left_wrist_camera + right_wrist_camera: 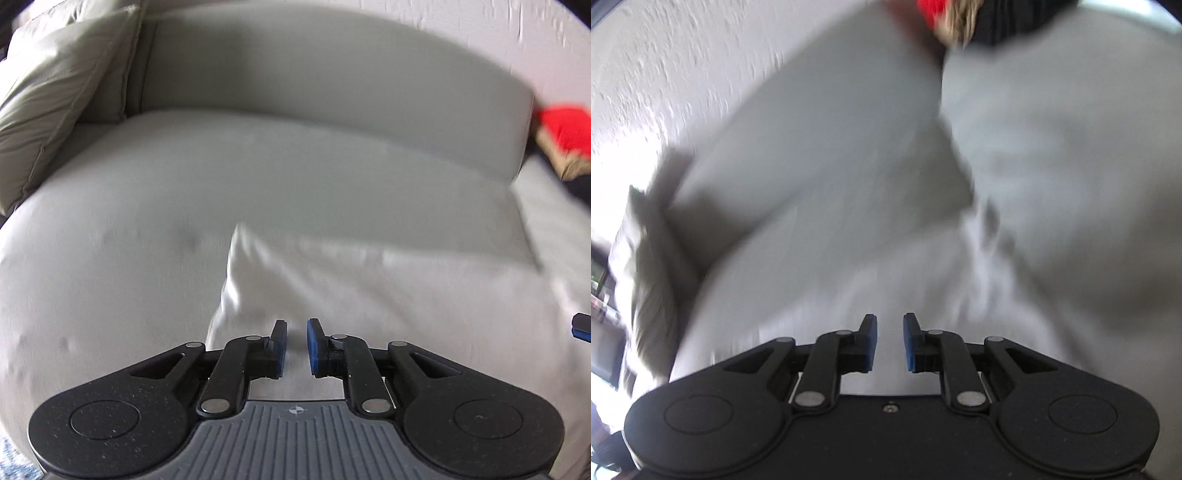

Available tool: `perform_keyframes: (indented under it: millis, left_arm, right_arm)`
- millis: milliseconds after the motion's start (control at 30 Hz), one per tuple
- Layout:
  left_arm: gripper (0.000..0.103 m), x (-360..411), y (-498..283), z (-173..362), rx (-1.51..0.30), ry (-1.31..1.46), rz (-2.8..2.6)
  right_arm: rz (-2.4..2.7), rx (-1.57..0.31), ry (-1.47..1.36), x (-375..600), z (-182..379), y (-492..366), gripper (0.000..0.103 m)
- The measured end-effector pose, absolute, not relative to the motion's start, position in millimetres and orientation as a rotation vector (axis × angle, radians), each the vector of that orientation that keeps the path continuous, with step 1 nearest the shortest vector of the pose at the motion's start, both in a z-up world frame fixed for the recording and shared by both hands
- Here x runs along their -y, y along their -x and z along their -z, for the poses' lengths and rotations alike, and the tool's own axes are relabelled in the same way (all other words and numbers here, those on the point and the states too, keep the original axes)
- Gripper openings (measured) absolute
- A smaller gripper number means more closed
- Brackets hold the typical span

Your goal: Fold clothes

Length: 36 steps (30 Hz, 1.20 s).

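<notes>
**Both grippers parted over white garment on sofa**

Left wrist view: left gripper sits low over the sofa seat, fingers parted with a clear gap, blue pads facing each other, nothing clamped between them. White garment lies on the seat directly ahead of the fingertips, spreading to the right; its near-left corner is bunched up into a raised fold. Whether the pads touch the fabric: cannot tell, the frame is blurred. Backrest runs across the top, a loose cushion leans in the far-left corner. Red cloth with something tan and dark under it sits at the right end of the sofa, well apart from the garment. A bit of the right gripper pokes in at the right edge.

Right wrist view: heavy motion blur. Right gripper also has its fingers parted, nothing gripped. White garment is a pale wrinkled area ahead of the fingertips on the seat. Backrest runs diagonally, cushion at left, textured wall above. Red cloth and a dark item at the top edge.
</notes>
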<state>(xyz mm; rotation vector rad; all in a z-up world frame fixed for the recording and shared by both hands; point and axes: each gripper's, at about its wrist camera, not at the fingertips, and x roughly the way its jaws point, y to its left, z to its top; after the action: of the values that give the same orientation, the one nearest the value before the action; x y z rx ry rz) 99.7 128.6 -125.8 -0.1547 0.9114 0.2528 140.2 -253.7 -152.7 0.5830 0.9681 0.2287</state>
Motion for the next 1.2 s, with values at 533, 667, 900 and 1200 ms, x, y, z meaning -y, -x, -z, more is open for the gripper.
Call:
perform_keyframes:
  millis: [533,667,900,1200]
  left_arm:
    - [0.011,-165,-25,80,-0.932,0.132,-0.385]
    - [0.013,-141,-25,83,-0.896,0.175,-0.263]
    - [0.014,-88,-50,114,-0.923,0.117,-0.124]
    - [0.015,-94,-14,131,-0.975,-0.024,-0.122]
  right_arm:
    - [0.076,-0.901,-0.426,294,100,-57,0.015]
    - [-0.016,-0.925,-0.442,276,97,-48,0.020]
    - [-0.144,-0.982,-0.361,215,119,-59,0.020]
    - [-0.203,-1.038,-0.129,191,140,-24,0.020]
